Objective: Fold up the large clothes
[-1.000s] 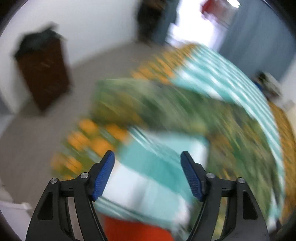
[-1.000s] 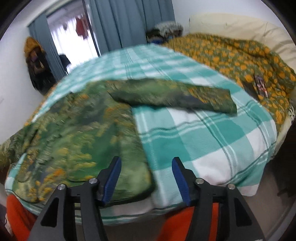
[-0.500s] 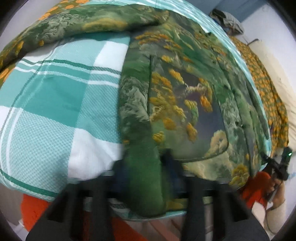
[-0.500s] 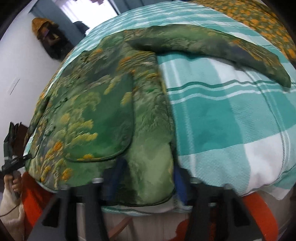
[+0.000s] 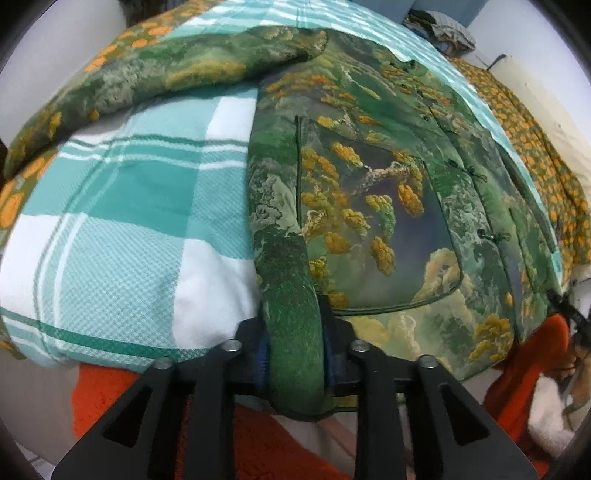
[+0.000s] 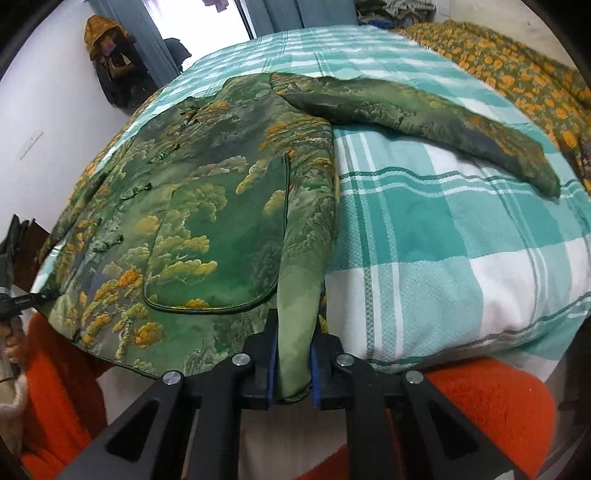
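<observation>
A large green jacket with orange and yellow tree print lies spread front-up on a bed, sleeves stretched out to each side. It also shows in the right wrist view. My left gripper is shut on the jacket's bottom left hem corner at the bed's near edge. My right gripper is shut on the bottom right hem corner. One sleeve runs left, the other sleeve runs right.
The bed has a teal and white checked cover, also in the right wrist view. An orange-flowered quilt lies at the far side. Orange trousers show below. Curtains and a window stand behind.
Both grippers came down from above the bed to the jacket's hem and shut on its two bottom corners.
</observation>
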Demonstrator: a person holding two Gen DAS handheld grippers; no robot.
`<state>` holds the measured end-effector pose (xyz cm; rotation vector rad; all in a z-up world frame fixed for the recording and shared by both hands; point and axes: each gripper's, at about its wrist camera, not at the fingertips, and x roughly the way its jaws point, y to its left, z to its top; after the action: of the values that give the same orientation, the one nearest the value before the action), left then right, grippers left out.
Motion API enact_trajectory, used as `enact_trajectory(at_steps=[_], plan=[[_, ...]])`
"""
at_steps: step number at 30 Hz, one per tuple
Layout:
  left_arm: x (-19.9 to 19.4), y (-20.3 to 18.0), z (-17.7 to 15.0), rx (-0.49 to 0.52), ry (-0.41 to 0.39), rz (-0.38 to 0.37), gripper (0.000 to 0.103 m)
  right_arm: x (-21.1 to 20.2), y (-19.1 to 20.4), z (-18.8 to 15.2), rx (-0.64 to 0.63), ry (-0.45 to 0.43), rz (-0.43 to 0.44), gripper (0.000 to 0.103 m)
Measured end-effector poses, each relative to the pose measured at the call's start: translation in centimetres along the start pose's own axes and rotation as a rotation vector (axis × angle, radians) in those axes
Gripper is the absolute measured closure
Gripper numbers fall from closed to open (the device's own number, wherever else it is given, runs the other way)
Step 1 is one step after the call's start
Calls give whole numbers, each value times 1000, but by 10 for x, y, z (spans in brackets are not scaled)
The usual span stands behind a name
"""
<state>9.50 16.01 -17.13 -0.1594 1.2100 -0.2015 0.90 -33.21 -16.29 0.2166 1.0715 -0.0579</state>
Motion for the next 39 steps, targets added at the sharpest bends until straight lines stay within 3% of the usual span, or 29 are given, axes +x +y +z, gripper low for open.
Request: enact_trajectory(at_steps=[1, 2, 3, 4, 6, 9, 13, 18, 25, 30, 34, 39], plan=[[-3, 0, 1, -4, -14, 12, 62, 3, 1, 6, 13, -3, -11, 84], [-8, 1, 2, -8, -29, 19, 48, 4, 0, 9, 26, -9, -26, 82], [-15, -2, 4, -11, -58, 24, 36, 3, 0, 11, 34, -17, -43, 72], [-22, -3, 7, -11, -85, 32, 31, 0, 0, 13, 36, -34, -54, 59], [-44, -7, 6, -3, -160, 66, 17, -11, -1, 15, 29, -79, -76, 48], [-71, -17, 5, 28, -249, 109, 7, -27, 3, 14, 11, -141, -123, 43], [-88, -40, 11, 79, -303, 122, 4, -42, 6, 10, 11, -207, -166, 21], [-75, -72, 20, 124, -314, 99, 1, -43, 13, 7, 23, -238, -166, 21], [-1, -100, 31, 111, -223, 54, 1, -33, 25, -2, 18, -241, -110, 21], [55, -107, 25, 127, -111, 128, 1, -30, 27, -9, 15, -243, -79, 21], [59, -118, 15, 187, -129, 190, 0, -33, 27, -10, 15, -279, -74, 21], [59, -122, 7, 165, -148, 212, 0, -28, 26, -6, 26, -279, -85, 21]])
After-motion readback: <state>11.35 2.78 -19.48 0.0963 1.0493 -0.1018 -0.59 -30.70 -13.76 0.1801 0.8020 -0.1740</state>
